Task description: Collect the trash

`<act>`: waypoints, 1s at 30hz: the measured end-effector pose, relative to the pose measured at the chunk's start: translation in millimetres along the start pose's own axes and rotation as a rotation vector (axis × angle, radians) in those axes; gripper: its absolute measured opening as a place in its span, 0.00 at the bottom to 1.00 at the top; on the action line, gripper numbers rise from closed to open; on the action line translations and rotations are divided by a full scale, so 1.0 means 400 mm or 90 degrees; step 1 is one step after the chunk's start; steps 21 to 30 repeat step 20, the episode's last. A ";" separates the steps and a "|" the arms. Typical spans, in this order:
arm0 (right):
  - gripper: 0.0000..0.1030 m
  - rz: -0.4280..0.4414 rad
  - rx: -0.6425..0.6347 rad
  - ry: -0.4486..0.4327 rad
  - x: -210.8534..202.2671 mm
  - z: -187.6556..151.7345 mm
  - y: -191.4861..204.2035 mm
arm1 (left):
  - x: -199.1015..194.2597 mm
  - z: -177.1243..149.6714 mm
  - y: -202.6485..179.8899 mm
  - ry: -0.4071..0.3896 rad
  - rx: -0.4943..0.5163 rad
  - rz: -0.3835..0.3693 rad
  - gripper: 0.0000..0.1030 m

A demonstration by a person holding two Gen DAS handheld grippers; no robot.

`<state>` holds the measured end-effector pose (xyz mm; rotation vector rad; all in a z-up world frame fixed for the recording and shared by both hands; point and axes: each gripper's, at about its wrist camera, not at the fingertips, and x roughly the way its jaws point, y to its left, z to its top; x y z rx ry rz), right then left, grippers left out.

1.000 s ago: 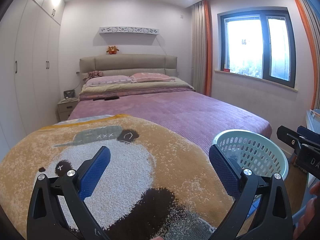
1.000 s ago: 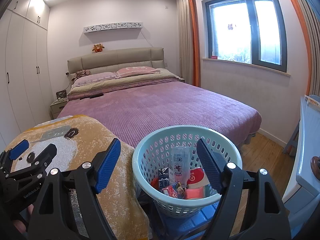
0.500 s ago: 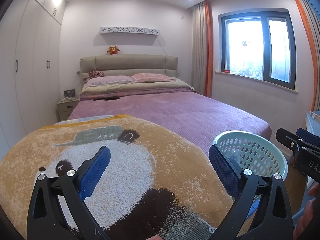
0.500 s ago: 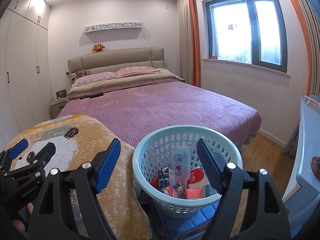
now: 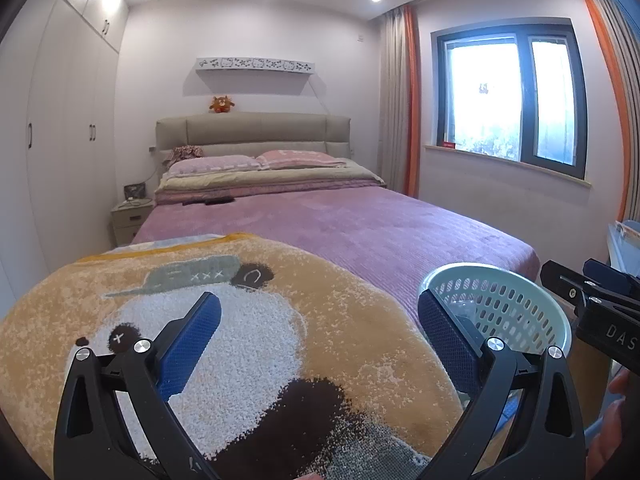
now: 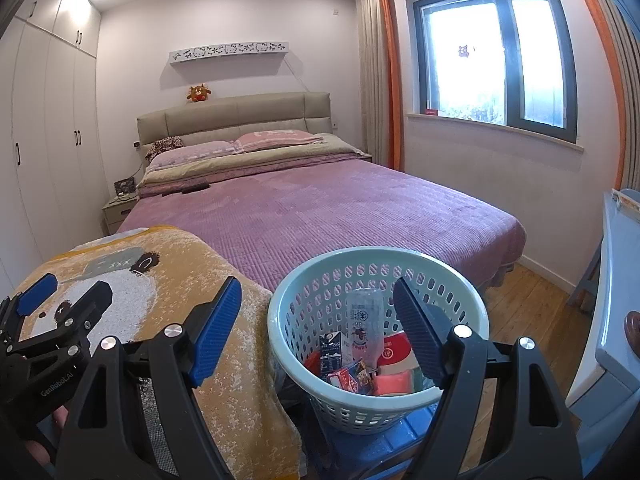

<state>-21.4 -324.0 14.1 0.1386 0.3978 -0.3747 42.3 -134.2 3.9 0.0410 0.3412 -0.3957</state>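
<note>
The right claw [image 6: 318, 322] is wide open and holds nothing. It hangs just above the round pale green plastic basket with holes [image 6: 344, 406], which sits on a blue plastic stool [image 6: 404, 438]. The left claw [image 5: 318, 326] is wide open too, with nothing in it. It hangs over the fuzzy yellow blanket with a panda picture [image 5: 248, 308], just beside the basket.

The trash is in the basket: a clear plastic bottle [image 6: 362, 322] standing up, a small dark carton [image 6: 331, 350], a red and white paper cup [image 6: 396, 354] and some bright wrappers [image 6: 354, 376]. The writing on them is too small to read.

I see no trash on the blanket or on the big purple bed [image 6: 340, 208] behind it, so I think the job is nearly done. A good next step is to look around slowly with both claws kept open, and not bump the basket, which could tip off the stool.

The left claw's side says "GenRobot.AI". The right claw's side shows "DAS", and the rest is cut off. Far away, a white wall shelf [image 6: 228, 50] has cat faces on it.
</note>
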 end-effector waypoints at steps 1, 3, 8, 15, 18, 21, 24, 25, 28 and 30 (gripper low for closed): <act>0.72 0.000 -0.001 0.000 0.001 -0.001 0.000 | -0.001 0.000 0.000 -0.001 0.000 0.000 0.93; 0.72 0.001 -0.002 0.000 0.000 -0.002 -0.001 | -0.002 0.000 -0.003 -0.002 0.003 0.003 0.93; 0.72 0.001 -0.001 0.000 0.000 0.001 0.002 | -0.005 0.000 -0.005 -0.015 0.009 0.018 0.93; 0.72 0.001 -0.003 0.000 -0.002 0.003 0.000 | 0.003 0.003 0.011 -0.004 -0.014 0.017 0.93; 0.72 0.003 -0.003 0.000 -0.005 0.006 0.002 | 0.009 0.003 0.016 0.006 -0.022 0.012 0.93; 0.72 0.004 -0.010 -0.001 -0.010 0.011 0.005 | 0.008 0.006 0.017 0.005 -0.022 0.013 0.93; 0.72 0.004 -0.010 -0.001 -0.010 0.011 0.005 | 0.008 0.006 0.017 0.005 -0.022 0.013 0.93; 0.72 0.004 -0.010 -0.001 -0.010 0.011 0.005 | 0.008 0.006 0.017 0.005 -0.022 0.013 0.93; 0.72 0.004 -0.010 -0.001 -0.010 0.011 0.005 | 0.008 0.006 0.017 0.005 -0.022 0.013 0.93; 0.72 0.004 -0.010 -0.001 -0.010 0.011 0.005 | 0.008 0.006 0.017 0.005 -0.022 0.013 0.93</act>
